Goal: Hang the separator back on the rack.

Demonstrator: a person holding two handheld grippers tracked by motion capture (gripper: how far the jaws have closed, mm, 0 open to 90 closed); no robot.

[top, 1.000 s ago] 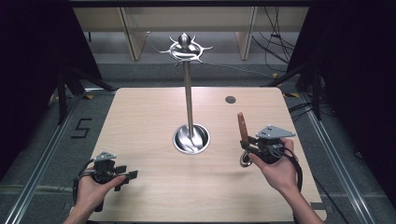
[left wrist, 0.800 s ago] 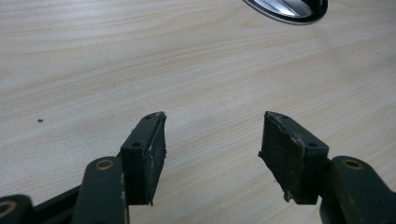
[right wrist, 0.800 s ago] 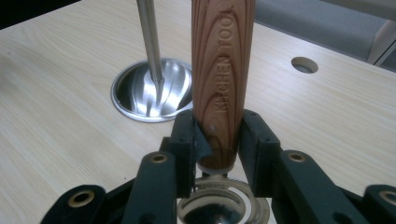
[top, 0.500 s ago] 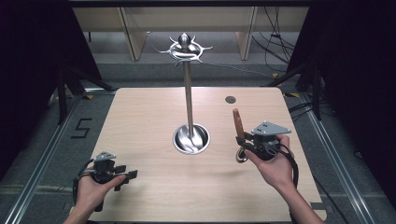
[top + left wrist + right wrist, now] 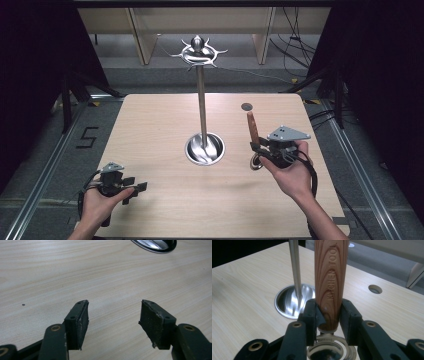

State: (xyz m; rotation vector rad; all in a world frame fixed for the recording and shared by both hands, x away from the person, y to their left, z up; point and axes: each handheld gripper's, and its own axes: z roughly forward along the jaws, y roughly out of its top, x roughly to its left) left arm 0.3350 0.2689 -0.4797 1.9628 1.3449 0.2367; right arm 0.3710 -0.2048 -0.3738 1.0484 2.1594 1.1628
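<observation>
- Right gripper (image 5: 256,146), seen on the right side of the pale wooden worktop (image 5: 150,130) in the high view, clamped on a kitchen tool with a reddish-brown wooden handle (image 5: 252,128).
- Handle stood nearly upright, tilted slightly, rising from between the two black jaws; words "KITCHEN TOOL" read along the wood grain in the right gripper view (image 5: 331,282).
- Pads pressed against the lower end of the handle from both sides, close above the shiny round metal part (image 5: 329,352) at the tool's bottom end; same metal ring glimpsed just left of the hand in the high view (image 5: 257,163).
- Held by the right hand (image 5: 292,172), palm under the gripper body, grey three-cornered plate (image 5: 288,133) on top.
- Tall polished steel stand (image 5: 202,107) placed mid-worktop, left of the held tool and near it: round dished base (image 5: 204,149), slim upright pole, a crown of curved hooks (image 5: 198,51) at the top.
- Pole and base shown just beyond the jaws, to the left of the handle, in the right gripper view (image 5: 295,272).
- Small round dark hole (image 5: 246,106) found in the worktop, far from the right gripper.
- Left gripper (image 5: 134,189) rested low at the near left corner, gripped by the left hand (image 5: 97,205), well apart from the stand.
- Jaws spread wide in the left gripper view (image 5: 113,320), bare wood between the pads, edge of the steel base at the upper right (image 5: 155,243).
</observation>
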